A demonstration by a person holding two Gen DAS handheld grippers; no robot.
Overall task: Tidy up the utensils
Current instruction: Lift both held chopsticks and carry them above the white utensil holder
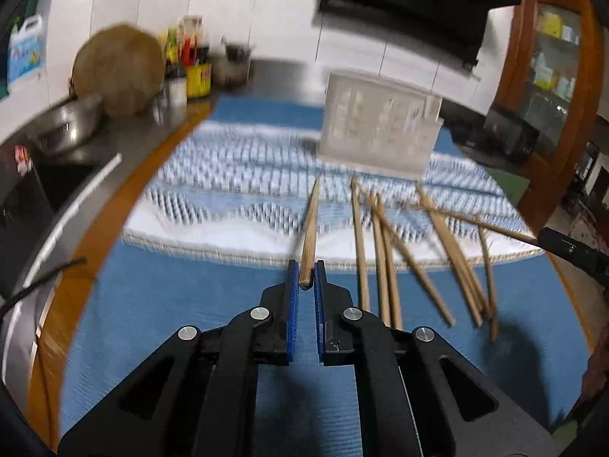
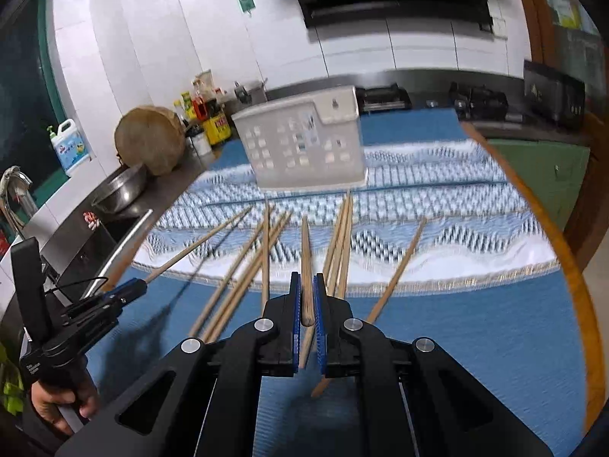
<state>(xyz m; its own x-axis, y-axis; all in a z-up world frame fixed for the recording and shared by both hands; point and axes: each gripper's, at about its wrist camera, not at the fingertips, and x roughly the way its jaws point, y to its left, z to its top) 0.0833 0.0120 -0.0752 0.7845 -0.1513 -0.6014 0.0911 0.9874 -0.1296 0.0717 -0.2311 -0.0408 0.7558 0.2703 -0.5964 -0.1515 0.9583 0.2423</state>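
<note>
While the left wrist view blurs with motion, a blue mat covers the table, a blue-and-white woven cloth lies across it, and a white perforated basket stands at the far side before a white tiled wall. Left gripper is level above the mat, blue pads clamped on the thick end of one wooden chopstick, which points straight away toward the basket. Loose chopsticks lie fanned out to its right, long axes running roughly near-to-far.

Over to the right wrist view: same mat, cloth and basket, with a steel bowl and a round wooden board on the counter at left. Right gripper is closed on a chopstick aimed forward at the basket. Scattered chopsticks lie beneath and on both sides. At far left the other gripper holds its stick slanting up and right.
</note>
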